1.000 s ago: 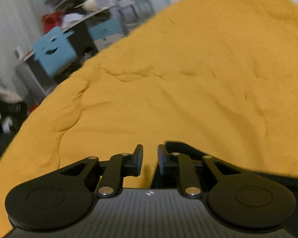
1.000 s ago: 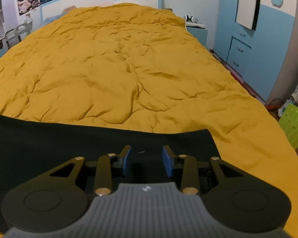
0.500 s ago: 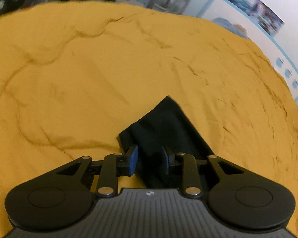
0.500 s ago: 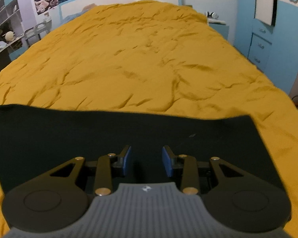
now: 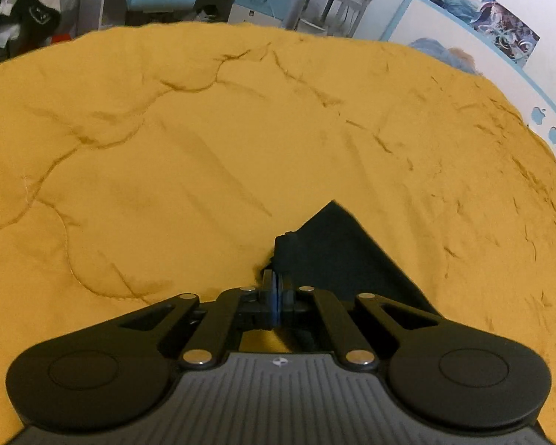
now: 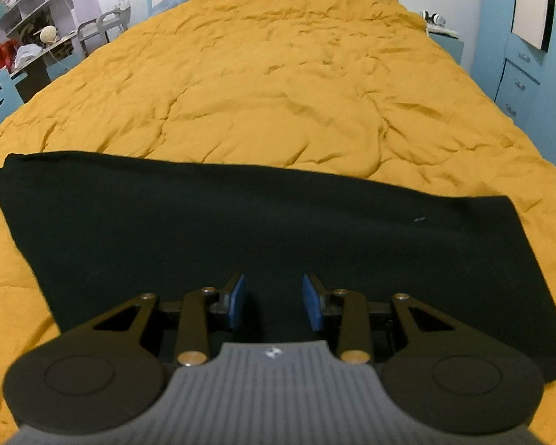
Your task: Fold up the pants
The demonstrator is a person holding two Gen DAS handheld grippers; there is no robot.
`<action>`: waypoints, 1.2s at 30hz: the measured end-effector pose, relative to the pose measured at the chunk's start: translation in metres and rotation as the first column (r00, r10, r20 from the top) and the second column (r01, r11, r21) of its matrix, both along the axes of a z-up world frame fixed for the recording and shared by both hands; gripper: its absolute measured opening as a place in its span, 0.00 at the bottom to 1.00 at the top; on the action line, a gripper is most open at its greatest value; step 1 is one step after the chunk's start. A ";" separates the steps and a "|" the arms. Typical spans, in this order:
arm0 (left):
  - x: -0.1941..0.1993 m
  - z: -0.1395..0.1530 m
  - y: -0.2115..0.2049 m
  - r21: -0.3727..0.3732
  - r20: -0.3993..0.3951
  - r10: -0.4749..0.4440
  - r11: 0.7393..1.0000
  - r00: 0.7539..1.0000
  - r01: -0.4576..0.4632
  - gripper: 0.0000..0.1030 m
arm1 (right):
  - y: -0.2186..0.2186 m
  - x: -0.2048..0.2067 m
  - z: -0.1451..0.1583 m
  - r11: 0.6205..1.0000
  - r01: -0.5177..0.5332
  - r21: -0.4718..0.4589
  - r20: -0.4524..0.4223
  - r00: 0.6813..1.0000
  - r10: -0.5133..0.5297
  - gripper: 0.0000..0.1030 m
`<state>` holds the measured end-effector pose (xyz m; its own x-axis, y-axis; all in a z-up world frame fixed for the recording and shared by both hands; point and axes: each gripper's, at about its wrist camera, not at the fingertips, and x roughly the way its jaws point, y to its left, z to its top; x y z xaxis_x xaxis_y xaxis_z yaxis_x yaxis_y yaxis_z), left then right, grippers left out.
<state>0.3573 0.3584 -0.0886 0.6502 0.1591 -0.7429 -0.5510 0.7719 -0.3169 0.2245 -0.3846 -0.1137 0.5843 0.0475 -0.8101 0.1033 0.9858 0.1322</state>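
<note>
left gripper (image 5: 276, 289): just closed, pads pinched on a corner of the black pants (image 6: 263, 237), apparently.
pants: flat band across the near end of the yellow bedspread (image 6: 278, 74).
right gripper (image 6: 274, 302): partly open above cloth, empty.
progress: corner gripped; folding over left.

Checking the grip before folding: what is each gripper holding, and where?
Left gripper: black pants, pinched at a bunched corner edge. Right gripper: nothing, open above them.
</note>
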 end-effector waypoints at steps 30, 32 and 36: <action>-0.032 -0.036 0.018 -0.370 0.110 0.201 0.917 0.974 -0.147 0.56 | 0.103 -0.041 -0.001 0.988 0.002 0.157 -0.175 0.984 0.026 0.00; -0.029 -0.038 0.019 -0.377 0.112 0.212 0.913 0.971 -0.156 0.56 | 0.104 -0.041 -0.004 0.988 -0.016 0.151 -0.196 0.980 0.046 0.00; -0.023 -0.040 0.018 -0.354 0.109 0.207 0.922 0.972 -0.157 0.56 | 0.098 -0.040 0.001 0.988 -0.039 0.153 -0.197 0.978 0.069 0.00</action>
<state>0.3345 0.3766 -0.1284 0.7360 0.0390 -0.6759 -0.6022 0.4939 -0.6272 0.1840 -0.2869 -0.1124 0.4036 0.2018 -0.8924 0.0900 0.9619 0.2582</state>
